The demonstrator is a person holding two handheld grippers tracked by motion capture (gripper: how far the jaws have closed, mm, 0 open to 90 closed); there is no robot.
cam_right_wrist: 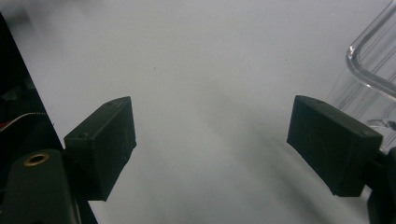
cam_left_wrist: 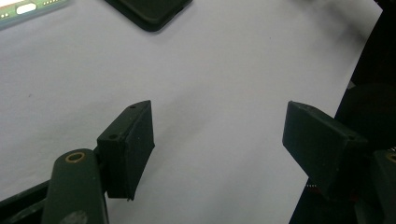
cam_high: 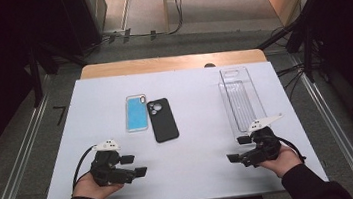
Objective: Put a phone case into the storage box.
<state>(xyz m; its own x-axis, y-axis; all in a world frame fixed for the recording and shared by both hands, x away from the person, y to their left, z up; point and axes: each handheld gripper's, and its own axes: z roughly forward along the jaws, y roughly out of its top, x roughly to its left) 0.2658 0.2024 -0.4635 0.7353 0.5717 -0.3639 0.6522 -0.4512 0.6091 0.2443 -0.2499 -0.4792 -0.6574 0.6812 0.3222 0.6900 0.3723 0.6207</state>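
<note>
On the white desk (cam_high: 194,142), two hand-held grippers rested near the front edge, each gripped by one of the person's hands. At lower left, the left hand-held gripper (cam_high: 134,165) had its jaws spread wide with nothing between them, pointing toward the right. At lower right, the right hand-held gripper (cam_high: 238,149) likewise stood wide open and empty, its jaws pointing left. Farther back, left of centre, lay a blue phone case (cam_high: 136,113) and, just beside it on its right, a black phone case (cam_high: 162,119); both sat well apart from the left hand-held gripper. A clear plastic tray (cam_high: 241,99) lay lengthwise at the right, its near end just beside the right hand-held gripper.
</note>
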